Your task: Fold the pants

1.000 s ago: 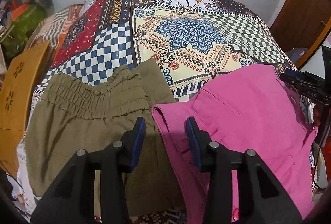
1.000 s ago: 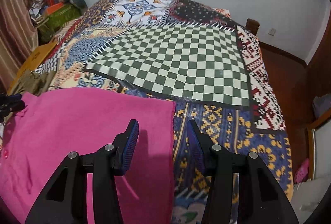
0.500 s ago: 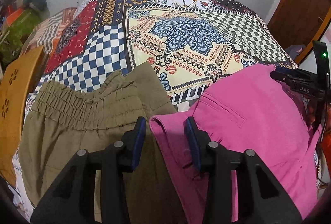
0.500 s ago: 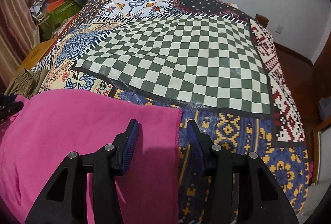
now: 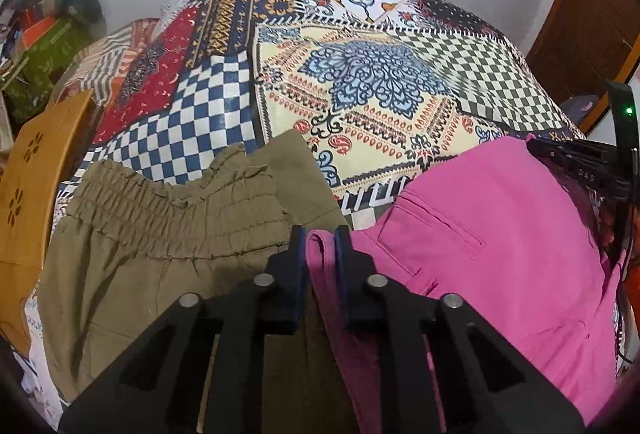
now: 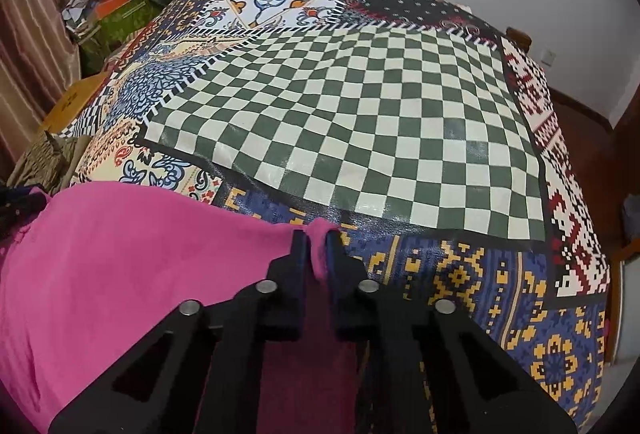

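Observation:
Pink pants (image 5: 500, 234) lie flat on a patchwork bedspread (image 5: 380, 93). My left gripper (image 5: 320, 234) is closing its jaws on the pants' waistband corner, and the pads press a fold of pink cloth. At the other end, my right gripper (image 6: 318, 234) is shut on the hem corner of the pink pants (image 6: 140, 254), with a tuft of cloth sticking up between the pads. The left wrist view also shows the right gripper's black body (image 5: 580, 169) at the far right edge of the pants.
Olive pants (image 5: 160, 234) with an elastic waist lie just left of the pink ones, touching them. A wooden board (image 5: 32, 173) and a pile of belongings (image 5: 48, 45) stand at the bed's left. The checked bedspread (image 6: 360, 113) stretches ahead. A wooden door (image 5: 592, 13) is at the right.
Both grippers went from wide open, straddling the pink cloth's edges, to shut on it. The right gripper also slid slightly forward and down over the hem.

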A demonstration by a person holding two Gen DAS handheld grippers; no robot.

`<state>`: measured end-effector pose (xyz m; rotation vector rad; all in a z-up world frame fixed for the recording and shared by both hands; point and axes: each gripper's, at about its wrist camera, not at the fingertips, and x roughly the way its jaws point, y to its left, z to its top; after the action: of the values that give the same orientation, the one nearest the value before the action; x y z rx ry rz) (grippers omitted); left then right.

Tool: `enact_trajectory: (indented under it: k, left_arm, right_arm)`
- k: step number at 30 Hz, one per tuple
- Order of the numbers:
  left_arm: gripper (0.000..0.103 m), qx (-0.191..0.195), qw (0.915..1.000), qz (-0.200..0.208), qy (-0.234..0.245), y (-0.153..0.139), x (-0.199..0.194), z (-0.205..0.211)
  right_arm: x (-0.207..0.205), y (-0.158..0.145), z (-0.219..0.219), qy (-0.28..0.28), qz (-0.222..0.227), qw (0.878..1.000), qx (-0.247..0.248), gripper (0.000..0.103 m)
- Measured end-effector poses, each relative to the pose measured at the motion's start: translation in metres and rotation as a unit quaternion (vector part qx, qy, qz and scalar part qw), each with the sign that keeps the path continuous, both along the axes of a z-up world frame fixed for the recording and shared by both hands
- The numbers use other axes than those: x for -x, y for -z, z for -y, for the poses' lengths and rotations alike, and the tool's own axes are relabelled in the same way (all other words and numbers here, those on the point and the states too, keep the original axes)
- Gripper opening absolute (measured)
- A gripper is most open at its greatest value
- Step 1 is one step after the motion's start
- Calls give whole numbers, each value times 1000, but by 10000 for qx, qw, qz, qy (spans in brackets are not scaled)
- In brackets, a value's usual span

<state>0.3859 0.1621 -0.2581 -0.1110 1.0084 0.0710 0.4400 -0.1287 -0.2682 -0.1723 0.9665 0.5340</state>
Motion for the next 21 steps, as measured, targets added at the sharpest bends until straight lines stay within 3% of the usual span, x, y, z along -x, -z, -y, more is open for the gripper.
enact_trajectory:
  k: [9, 17, 21]
  left_arm:
    - [9, -113, 9989, 450, -27, -38, 10, 2]
    - [8, -295, 9939, 1060, 112, -99, 9, 10]
    - [8, -286, 9924, 1181, 187, -114, 17, 12]
  right_arm:
    - [12, -36, 11, 171, 552, 9982, -142, 4]
    - [20, -95, 28, 564, 1136, 9910, -430, 4]
    - [26, -123, 38, 695, 1254, 9867, -764, 4]
